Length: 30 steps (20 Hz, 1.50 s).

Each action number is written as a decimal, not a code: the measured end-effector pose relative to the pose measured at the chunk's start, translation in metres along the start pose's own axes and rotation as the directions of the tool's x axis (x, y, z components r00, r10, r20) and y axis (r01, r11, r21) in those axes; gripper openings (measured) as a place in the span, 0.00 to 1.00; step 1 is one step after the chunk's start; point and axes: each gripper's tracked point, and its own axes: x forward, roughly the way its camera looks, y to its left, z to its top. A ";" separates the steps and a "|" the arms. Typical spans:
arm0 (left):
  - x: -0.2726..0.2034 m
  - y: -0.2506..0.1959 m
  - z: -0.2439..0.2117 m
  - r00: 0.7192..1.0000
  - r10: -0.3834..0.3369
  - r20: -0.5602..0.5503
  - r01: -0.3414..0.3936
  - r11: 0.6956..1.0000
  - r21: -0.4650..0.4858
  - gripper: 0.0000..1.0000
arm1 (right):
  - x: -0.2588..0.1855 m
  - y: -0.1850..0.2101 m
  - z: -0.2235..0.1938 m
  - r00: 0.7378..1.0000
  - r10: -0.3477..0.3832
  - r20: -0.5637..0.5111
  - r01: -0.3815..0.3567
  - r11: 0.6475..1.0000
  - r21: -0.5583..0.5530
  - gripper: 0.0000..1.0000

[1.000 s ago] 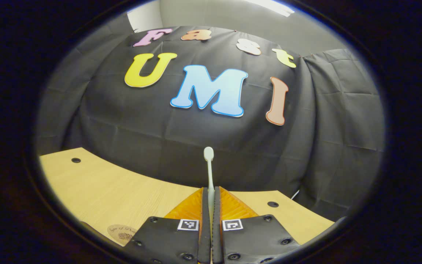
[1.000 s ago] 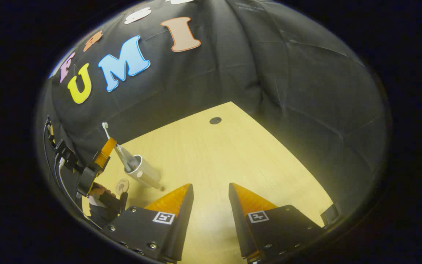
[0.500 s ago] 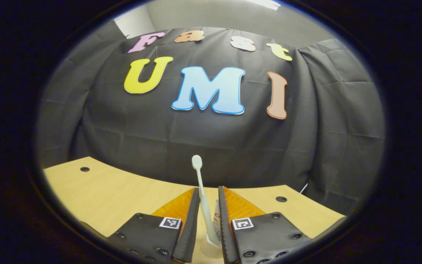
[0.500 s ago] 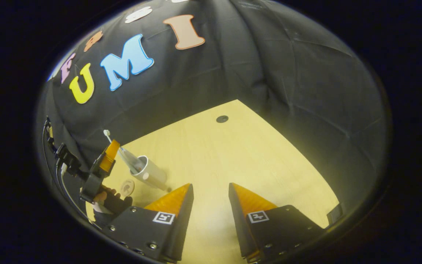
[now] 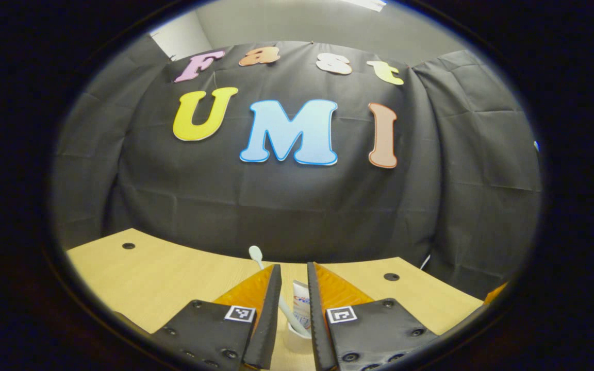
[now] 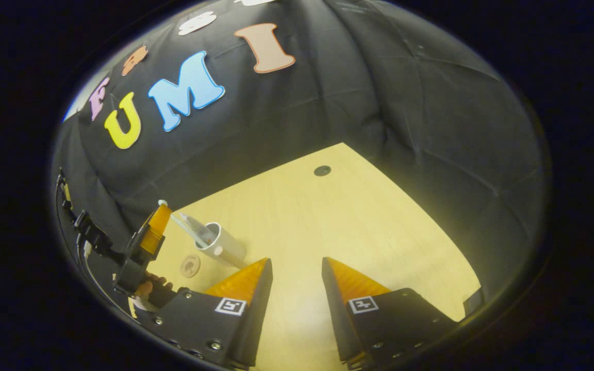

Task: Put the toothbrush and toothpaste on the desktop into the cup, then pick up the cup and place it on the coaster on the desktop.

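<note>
Toothbrush (image 5: 257, 256) and toothpaste (image 5: 301, 309) both stand in the cup (image 5: 297, 341); lifting it comes next.
Left gripper (image 5: 293, 281) has its fingers apart, holding nothing, level just above the cup; it must grasp the wall and carry the cup to the coaster (image 6: 190, 266) just beside. Right gripper (image 6: 296, 268) hangs parted, tilted down over the desktop (image 6: 338, 221).

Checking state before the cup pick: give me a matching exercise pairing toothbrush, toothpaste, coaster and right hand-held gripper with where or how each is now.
Things:
1. toothbrush
2. toothpaste
3. coaster
4. right hand-held gripper

States:
a. bare on the desktop beside the cup
b. open, above bare desktop
c. leaning out of the cup, head up
d. standing in the cup, between the left hand-held gripper fingers

Pairs: 1-c, 2-d, 3-a, 4-b
</note>
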 end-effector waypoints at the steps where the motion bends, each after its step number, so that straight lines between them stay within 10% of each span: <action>1: -0.007 0.002 0.003 1.000 0.010 -0.005 -0.010 1.000 -0.002 0.36 | 0.000 0.006 0.001 1.000 0.017 -0.005 -0.017 1.000 -0.014 0.58; 14: -0.121 0.121 0.053 0.977 0.193 -0.095 -0.192 0.981 0.021 0.36 | 0.038 0.095 -0.002 0.973 0.183 -0.140 -0.215 0.940 -0.264 0.57; 30: -0.206 0.264 0.075 0.910 0.384 -0.155 -0.387 0.922 0.013 0.28 | 0.107 0.128 -0.035 0.896 0.042 -0.443 -0.326 0.740 -0.588 0.57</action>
